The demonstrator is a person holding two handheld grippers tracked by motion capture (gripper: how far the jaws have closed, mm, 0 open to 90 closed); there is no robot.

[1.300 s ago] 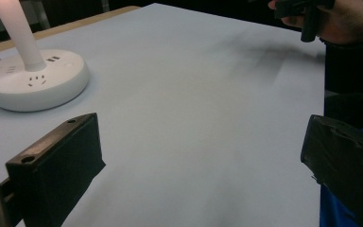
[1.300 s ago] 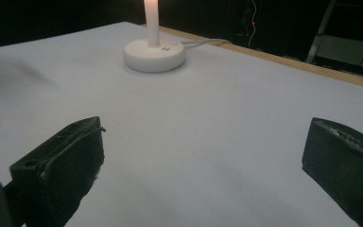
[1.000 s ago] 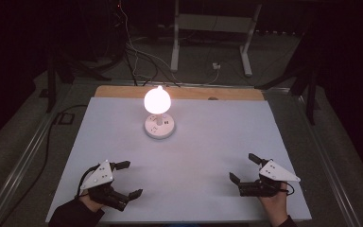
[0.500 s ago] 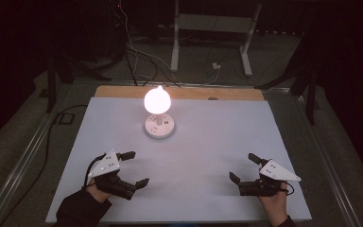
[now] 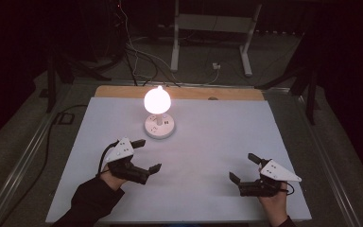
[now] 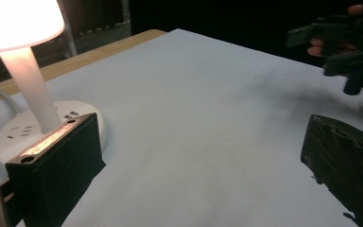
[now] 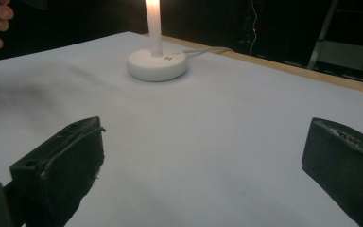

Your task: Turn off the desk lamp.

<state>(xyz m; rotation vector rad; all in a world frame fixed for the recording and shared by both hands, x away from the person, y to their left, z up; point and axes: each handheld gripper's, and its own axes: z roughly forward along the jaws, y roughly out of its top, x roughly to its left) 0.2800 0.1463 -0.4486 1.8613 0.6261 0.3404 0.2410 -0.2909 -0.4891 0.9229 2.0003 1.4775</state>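
Since a second ago our left gripper [image 5: 147, 154] has travelled up the table from the near left edge toward the lamp [image 5: 158, 112], while our right gripper [image 5: 244, 169] has kept its place at the near right. The lamp stands lit at the far middle of the table, a glowing round globe on a slim stem above a round white base that carries socket holes and has a cable running off its back. Our left gripper sits near that base, short of touching it, jaws spread wide and holding nothing; in the left gripper view one black jaw lies just in front of the base. Our left hand [image 5: 109, 176], in a dark sleeve, angles the tool forward and to the right. Our right hand [image 5: 273, 199] holds its gripper low over the sheet, pointing left, jaws likewise apart and empty. A smooth white sheet [image 5: 217, 142] covers the table, leaving a strip of wood [image 5: 189, 93] bare at the far edge. Beyond it, the room is dark, with cables [image 5: 137, 52] on the floor and a white metal stand [image 5: 212, 28].
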